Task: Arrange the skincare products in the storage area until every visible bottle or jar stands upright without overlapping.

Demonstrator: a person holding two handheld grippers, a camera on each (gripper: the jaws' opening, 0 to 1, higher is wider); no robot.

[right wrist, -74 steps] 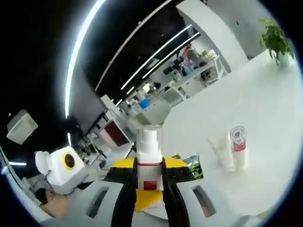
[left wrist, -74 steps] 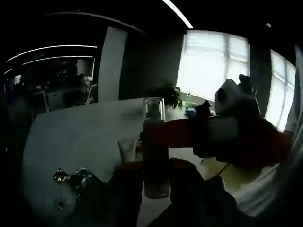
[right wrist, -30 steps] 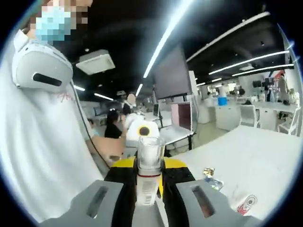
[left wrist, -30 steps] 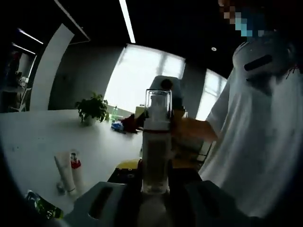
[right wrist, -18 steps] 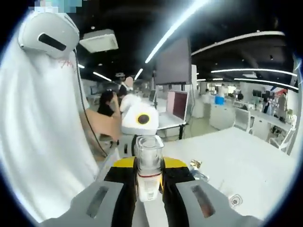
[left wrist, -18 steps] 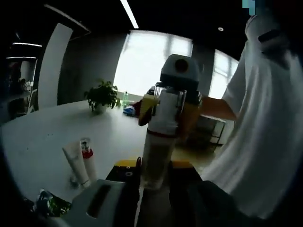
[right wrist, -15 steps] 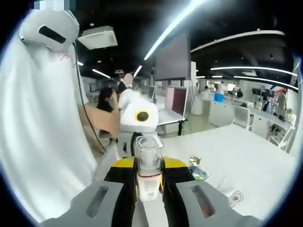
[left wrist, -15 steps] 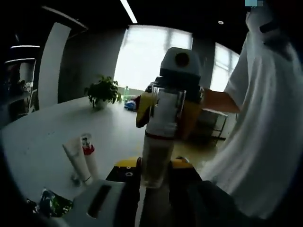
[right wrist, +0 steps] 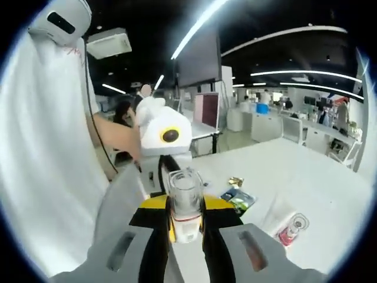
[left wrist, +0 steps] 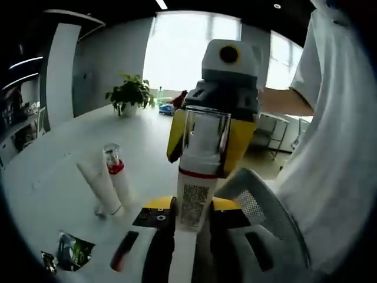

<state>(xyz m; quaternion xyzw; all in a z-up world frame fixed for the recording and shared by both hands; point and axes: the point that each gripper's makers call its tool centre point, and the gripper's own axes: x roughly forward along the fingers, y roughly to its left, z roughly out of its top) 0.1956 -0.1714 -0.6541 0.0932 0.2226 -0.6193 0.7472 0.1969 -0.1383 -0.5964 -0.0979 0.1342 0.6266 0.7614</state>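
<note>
Both claws pinch one clear-capped white spray bottle with a red band (left wrist: pixel 197 177) — the left gripper (left wrist: pixel 184 236) low on its body, the right gripper (right wrist: pixel 185 227) near the cap, held above the white table (left wrist: pixel 53 171). On that table a white squeeze tube (left wrist: pixel 97 188) and a red-collared pump bottle (left wrist: pixel 118 177) stand upright, touching; placing remains. A barcode shows; any lettering is illegible.

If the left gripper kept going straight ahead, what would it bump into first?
Most likely the right gripper. It sits right in front of the left gripper, facing it, and both are shut on the same spray bottle. Depth is hard to judge, but nothing else seems to stand between them.
</note>
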